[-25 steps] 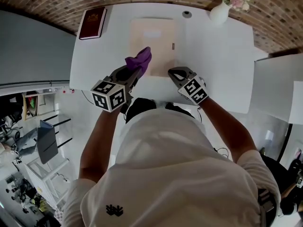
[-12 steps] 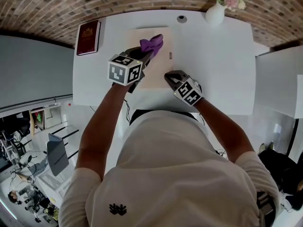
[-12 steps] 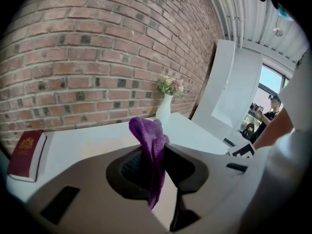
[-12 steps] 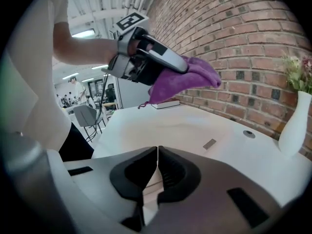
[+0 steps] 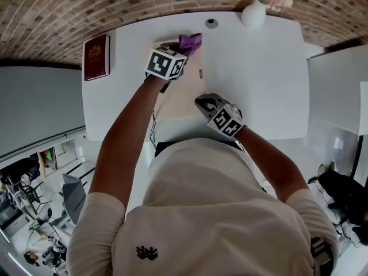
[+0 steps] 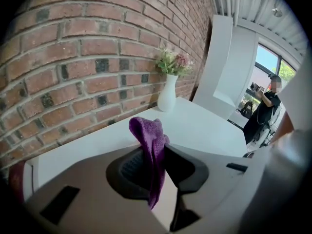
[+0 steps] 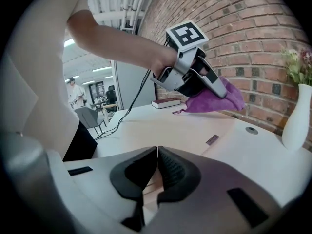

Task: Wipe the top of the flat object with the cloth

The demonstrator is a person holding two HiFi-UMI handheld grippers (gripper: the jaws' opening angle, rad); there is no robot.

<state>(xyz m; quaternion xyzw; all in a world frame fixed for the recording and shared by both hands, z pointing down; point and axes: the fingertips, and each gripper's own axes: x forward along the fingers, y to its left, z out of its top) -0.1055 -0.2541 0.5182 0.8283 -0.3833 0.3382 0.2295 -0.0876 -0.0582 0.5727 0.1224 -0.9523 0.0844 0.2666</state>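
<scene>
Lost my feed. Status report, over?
Left gripper shut on purple cloth, at pale flat board's far end. Right gripper jaws together at board's near edge. White vase stands clear.

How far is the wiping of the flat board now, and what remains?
Done: the left claw grips the purple cloth and, within the last second, carried it from the middle of the beige board to its far edge. In hand: that stroke's end; the shut right claw sits at the near edge. Left: likely further passes; no dirt shows to judge.
</scene>
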